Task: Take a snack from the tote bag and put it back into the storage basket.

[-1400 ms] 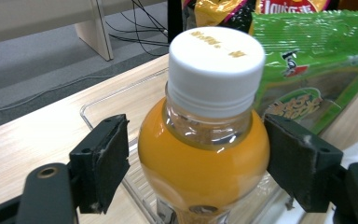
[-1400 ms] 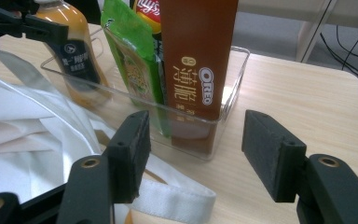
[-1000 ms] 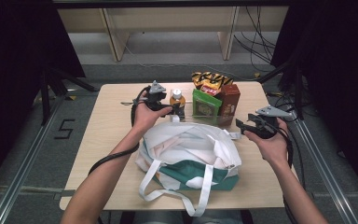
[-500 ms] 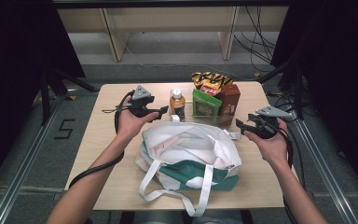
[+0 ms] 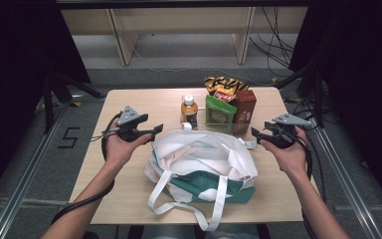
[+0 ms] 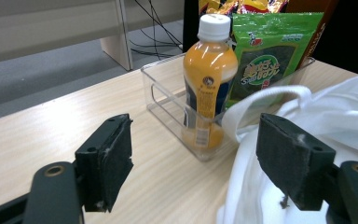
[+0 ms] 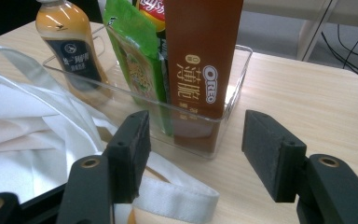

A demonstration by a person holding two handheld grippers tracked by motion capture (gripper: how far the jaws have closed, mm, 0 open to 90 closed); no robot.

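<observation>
the tote bag (image 5: 201,162) lies slumped on its side at the middle of the table (image 5: 144,102), white cloth above, green panel toward my edge, its two white handles (image 5: 214,199) trailing forward over the wood; its mouth is rumpled and only partly gaping. just behind it stands the clear bin (image 6: 168,100), holding, upright, the orange drink bottle (image 6: 208,79) at one end, the green snack packet (image 6: 265,58) beside it, the brown cookie box (image 7: 200,65) next along, and a yellow crisp bag (image 5: 222,85) at the back. a loop of bag cloth touches the bin's near wall. my left gripper (image 5: 151,131) hovers at the bag's left shoulder, jaws wide apart and empty, one pad over bare wood, the other over white cloth. my right gripper (image 5: 256,135) hangs at the bag's right shoulder, jaws likewise spread on nothing, a white strap (image 7: 177,198) lying beneath them and the bin's corner ahead. step in hand, as i judge it: both grippers posed to take the bag's rim, nothing gripped yet, nothing packed. the next move calls for each pad pair to pinch a single layer of the upper hem and draw the sides apart, so the mouth stands open toward the bin; catching a handle or both layers would pull it closed instead.
</observation>
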